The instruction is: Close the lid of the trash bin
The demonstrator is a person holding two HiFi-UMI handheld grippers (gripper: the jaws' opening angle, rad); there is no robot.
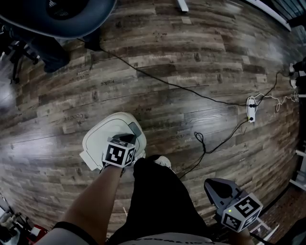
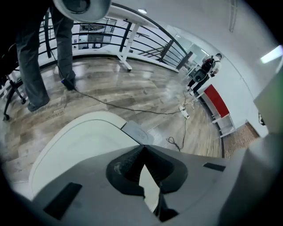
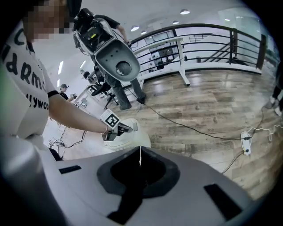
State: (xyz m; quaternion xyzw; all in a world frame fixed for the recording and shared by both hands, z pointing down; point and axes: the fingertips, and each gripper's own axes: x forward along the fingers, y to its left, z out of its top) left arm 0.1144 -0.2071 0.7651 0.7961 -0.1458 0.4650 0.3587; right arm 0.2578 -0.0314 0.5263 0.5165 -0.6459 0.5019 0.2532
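Observation:
The white trash bin (image 1: 103, 139) stands on the wood floor by my feet, its lid (image 2: 75, 145) lying down flat with a grey tab (image 2: 138, 132) at its far edge. My left gripper (image 1: 128, 139) hovers right over the lid near that tab, jaws shut with nothing between them; whether it touches the lid is unclear. In its own view the left gripper (image 2: 143, 149) has the tips meeting. From the right gripper view, the bin (image 3: 128, 139) sits under the left gripper (image 3: 126, 128). My right gripper (image 1: 216, 187) hangs off to the lower right, shut and empty (image 3: 140, 151).
A black cable (image 1: 191, 93) runs across the floor to a white power strip (image 1: 251, 109). A large dark grey rounded machine (image 1: 57, 14) stands at the upper left. Another person's legs (image 2: 40, 57) stand behind the bin. A desk (image 3: 163, 48) and railing lie further off.

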